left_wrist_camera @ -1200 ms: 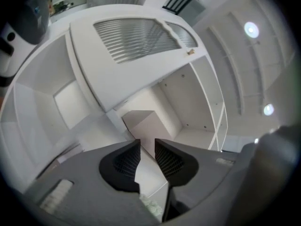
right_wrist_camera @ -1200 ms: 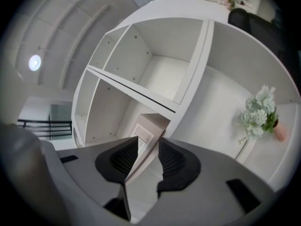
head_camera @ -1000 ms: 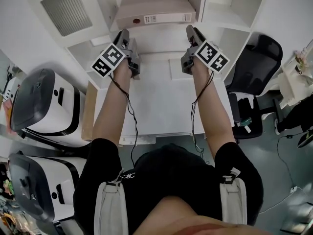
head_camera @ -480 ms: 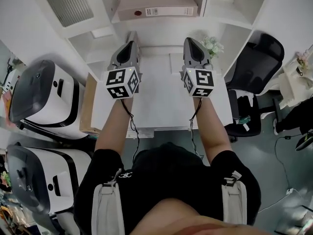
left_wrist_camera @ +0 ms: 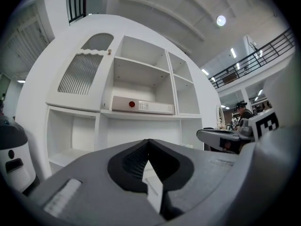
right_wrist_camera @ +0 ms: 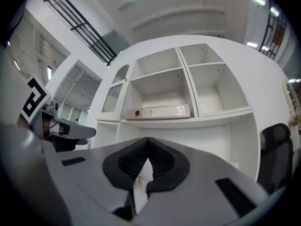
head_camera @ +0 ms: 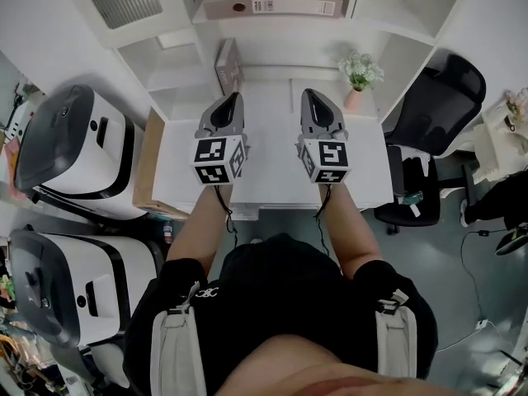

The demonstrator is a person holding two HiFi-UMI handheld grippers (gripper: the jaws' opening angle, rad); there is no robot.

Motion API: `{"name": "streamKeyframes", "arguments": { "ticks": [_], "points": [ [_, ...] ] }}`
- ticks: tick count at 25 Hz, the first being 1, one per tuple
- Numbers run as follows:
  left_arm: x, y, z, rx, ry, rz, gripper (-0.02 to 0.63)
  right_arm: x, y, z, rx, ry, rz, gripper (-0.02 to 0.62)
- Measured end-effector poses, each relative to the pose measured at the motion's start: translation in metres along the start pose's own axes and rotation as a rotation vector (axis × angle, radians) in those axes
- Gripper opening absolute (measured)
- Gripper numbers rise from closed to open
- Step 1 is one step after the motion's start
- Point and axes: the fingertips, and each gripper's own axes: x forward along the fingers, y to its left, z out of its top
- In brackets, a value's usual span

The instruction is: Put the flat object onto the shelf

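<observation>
Already the binder point(head_camera: 272, 7) lies flat on the far shelf point(head_camera: 280, 25): a stiff, pale slab with a red dot on the spine. In the head view, the left gripper point(head_camera: 233, 97) and right gripper point(head_camera: 309, 94) hang over the smooth white worktop point(head_camera: 272, 172). A careless swing to the right could knock over the light plant point(head_camera: 360, 71).

In the left gripper view, the ribbed dark fingers point(left_wrist_camera: 127, 161) are clenched on nothing.

In the right gripper view, the fingers point(right_wrist_camera: 164, 166) are likewise clenched and empty.
</observation>
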Motion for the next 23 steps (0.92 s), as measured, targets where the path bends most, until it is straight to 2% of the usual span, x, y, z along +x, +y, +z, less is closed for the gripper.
{"name": "streamKeyframes", "arguments": {
  "ticks": [6, 9, 15, 23],
  "points": [
    [-0.007, 0.000, 0.006, -0.045, -0.019, -0.010, 0.017, -0.001, 0.001, -0.001, 0.030, 0.005, 0.001, 0.002],
    [-0.009, -0.002, 0.007, -0.034, -0.022, -0.017, 0.018, -0.003, 0.001, -0.002, 0.035, 0.010, -0.004, 0.002],
    [-0.009, -0.002, 0.003, -0.028, -0.012, -0.021, 0.018, -0.004, 0.009, 0.003, -0.037, 0.004, -0.013, 0.002],
    [-0.013, -0.002, 0.001, -0.019, -0.008, -0.026, 0.018, -0.005, 0.008, 0.001, 0.011, 0.019, -0.018, 0.002]
  ]
}}
